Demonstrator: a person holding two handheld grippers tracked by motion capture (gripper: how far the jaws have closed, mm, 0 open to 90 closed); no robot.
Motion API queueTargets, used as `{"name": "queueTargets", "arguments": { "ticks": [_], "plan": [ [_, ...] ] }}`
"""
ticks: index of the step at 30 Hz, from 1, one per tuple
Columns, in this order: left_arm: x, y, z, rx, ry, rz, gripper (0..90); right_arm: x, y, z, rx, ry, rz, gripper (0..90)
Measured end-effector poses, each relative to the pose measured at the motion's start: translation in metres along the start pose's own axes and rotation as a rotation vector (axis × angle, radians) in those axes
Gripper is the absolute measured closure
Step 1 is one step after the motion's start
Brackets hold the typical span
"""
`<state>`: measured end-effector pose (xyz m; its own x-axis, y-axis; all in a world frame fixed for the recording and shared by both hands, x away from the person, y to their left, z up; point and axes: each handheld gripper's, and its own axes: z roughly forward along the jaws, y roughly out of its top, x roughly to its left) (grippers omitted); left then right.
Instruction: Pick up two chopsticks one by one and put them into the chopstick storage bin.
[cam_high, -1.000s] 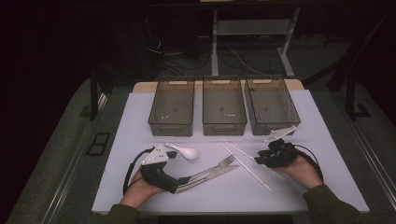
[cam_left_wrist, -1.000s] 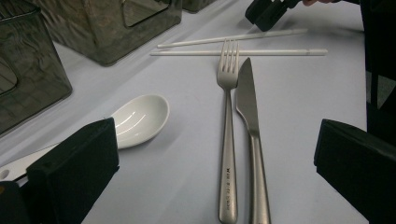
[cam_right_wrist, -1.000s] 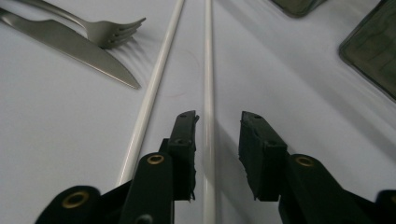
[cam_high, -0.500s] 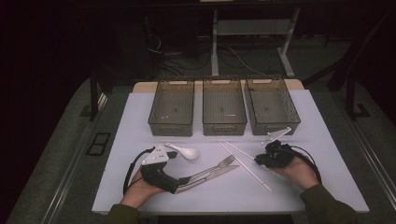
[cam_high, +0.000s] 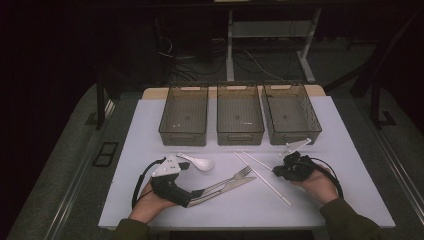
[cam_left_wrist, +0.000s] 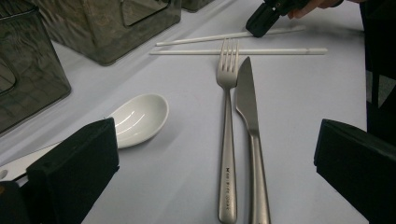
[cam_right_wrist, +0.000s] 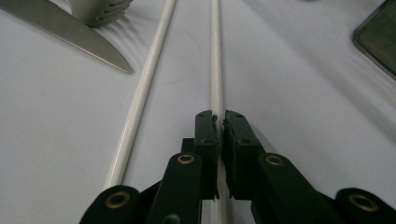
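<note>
While the left gripper (cam_left_wrist: 219, 172) waits low over the table (cam_high: 150, 200) with its jaws spread wide either side of the fork (cam_left_wrist: 227, 140) and knife (cam_left_wrist: 250, 135), the right gripper (cam_right_wrist: 218, 122) has just been closing and now pinches one white chopstick (cam_right_wrist: 215, 56) near its end, likely to lift it. Its twin (cam_right_wrist: 140, 98) lies just beside it. Farther off sits a white spoon (cam_high: 200, 162), then three empty mesh bins (cam_high: 240, 137) in a row, probably for sorting the cutlery.

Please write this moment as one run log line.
right gripper: jaws shut on chopstick | left gripper: open, over fork and knife
</note>
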<state>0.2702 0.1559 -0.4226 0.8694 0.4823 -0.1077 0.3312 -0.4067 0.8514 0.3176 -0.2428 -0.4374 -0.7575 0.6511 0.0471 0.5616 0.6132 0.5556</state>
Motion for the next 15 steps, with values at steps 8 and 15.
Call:
{"name": "queueTargets", "arguments": {
  "ticks": [8, 15],
  "plan": [
    [0.0, 0.0, -0.001, -0.001, -0.002, 0.003, 0.0, -0.006, -0.005, -0.008, 0.005, 0.039, 0.049, 84.3],
    [0.001, 0.0, -0.001, 0.001, -0.001, 0.004, 0.0, -0.008, -0.006, -0.022, -0.026, 0.042, 0.063, 84.3]
  ]
}}
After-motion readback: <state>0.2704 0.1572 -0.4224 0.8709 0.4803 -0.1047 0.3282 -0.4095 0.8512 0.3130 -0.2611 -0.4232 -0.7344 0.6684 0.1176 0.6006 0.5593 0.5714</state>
